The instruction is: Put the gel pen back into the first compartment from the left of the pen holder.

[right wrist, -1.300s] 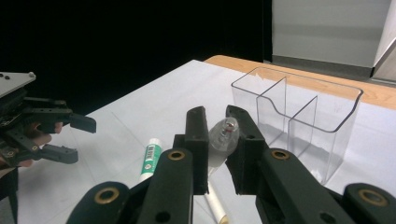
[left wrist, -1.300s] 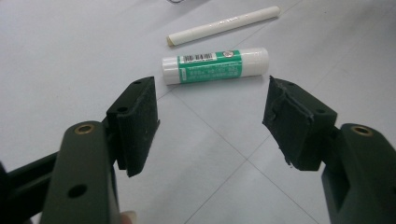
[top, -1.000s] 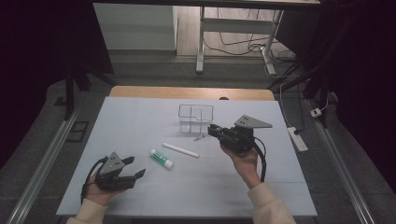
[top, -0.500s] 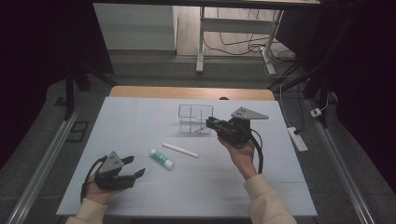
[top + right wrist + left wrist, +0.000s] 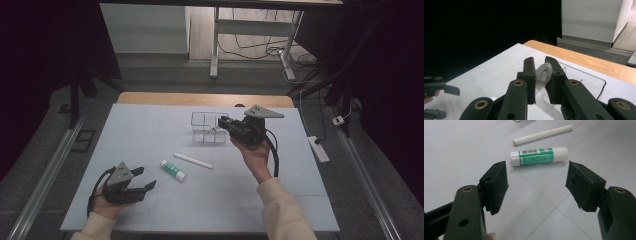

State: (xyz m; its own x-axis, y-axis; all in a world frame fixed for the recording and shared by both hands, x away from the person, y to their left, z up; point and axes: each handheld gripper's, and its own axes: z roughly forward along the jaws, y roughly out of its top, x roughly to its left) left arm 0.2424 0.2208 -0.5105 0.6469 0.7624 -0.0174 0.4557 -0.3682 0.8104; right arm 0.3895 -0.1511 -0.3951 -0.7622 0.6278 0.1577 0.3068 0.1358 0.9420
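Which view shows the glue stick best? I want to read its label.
The left gripper view: the glue stick lies close up, green label and barcode facing the camera. The high view shows it small on the table, label unreadable.

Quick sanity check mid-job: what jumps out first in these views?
The right gripper, raised over the clear plastic divided box at the table's far middle, is clamped on a small clear pen-like object. Nearer, the left gripper rests open, facing a green-and-white glue stick and a white paper-wrapped stick.
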